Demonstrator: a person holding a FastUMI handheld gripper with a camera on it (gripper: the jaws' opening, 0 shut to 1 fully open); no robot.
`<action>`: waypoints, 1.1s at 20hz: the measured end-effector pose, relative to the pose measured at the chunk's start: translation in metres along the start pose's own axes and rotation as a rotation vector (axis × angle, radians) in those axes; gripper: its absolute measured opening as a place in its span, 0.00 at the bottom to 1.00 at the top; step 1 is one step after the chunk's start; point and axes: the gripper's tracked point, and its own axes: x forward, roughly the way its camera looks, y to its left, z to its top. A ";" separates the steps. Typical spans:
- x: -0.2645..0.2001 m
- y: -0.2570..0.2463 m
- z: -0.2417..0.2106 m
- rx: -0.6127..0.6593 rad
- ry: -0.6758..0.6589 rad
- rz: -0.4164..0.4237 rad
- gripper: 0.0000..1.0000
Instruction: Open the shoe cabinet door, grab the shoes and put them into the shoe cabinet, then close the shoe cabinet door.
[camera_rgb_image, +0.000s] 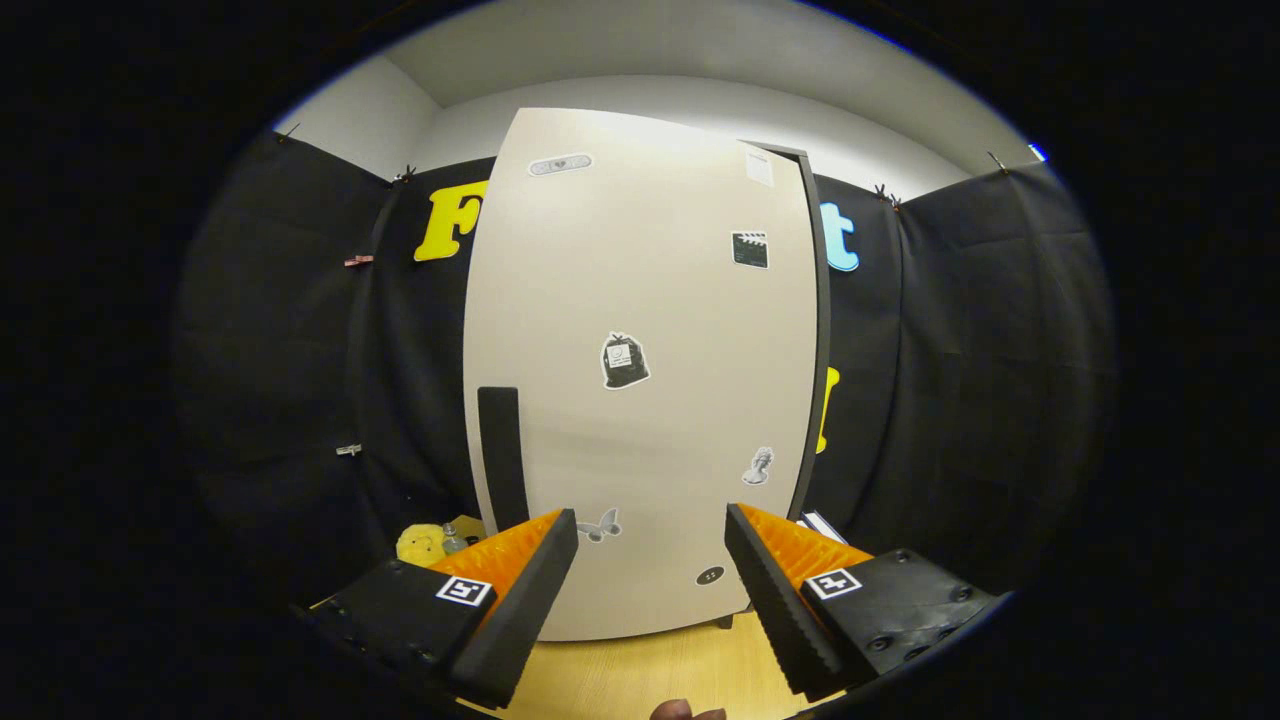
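- The gripper (650, 560) is held wide open with nothing between its fingers (520, 590); both fingers hang free in the air, touching neither the door nor the worktop.
- The shoe cabinet (640, 400) stands upright straight ahead of the fingers, on a light wooden worktop (640, 675).
- Its pale door (620, 300) faces the gripper and looks shut or nearly shut; a thin dark edge of the cabinet body (822, 330) shows along the door's right side.
- A tall dark handle strip (501, 455) runs up the door near its left edge, just beyond and above the left finger.
- Several small stickers dot the door: one like a dark bag near the middle (624, 361), a clapperboard toward the upper right (750, 249), a pale oval strip near the top (560, 164), a butterfly low down just beyond the left finger (601, 526), a small bust figure lower right (759, 466), and a dark oval near the bottom between the fingers (710, 575).
- A yellow soft object (421, 545) lies on the worktop to the left of the cabinet's base, just beyond the left finger; what it is cannot be told.
- Black cloth (960, 380) hangs as the wall behind and on both sides of the cabinet.
- A bit of a person's hand (685, 711) shows at the near edge of the worktop, below the gap between the fingers.
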 end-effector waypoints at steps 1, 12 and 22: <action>0.000 0.001 0.000 0.000 -0.003 0.005 0.97; 0.013 0.010 -0.010 0.012 0.025 0.054 0.98; 0.012 -0.010 -0.009 0.010 0.021 0.007 0.98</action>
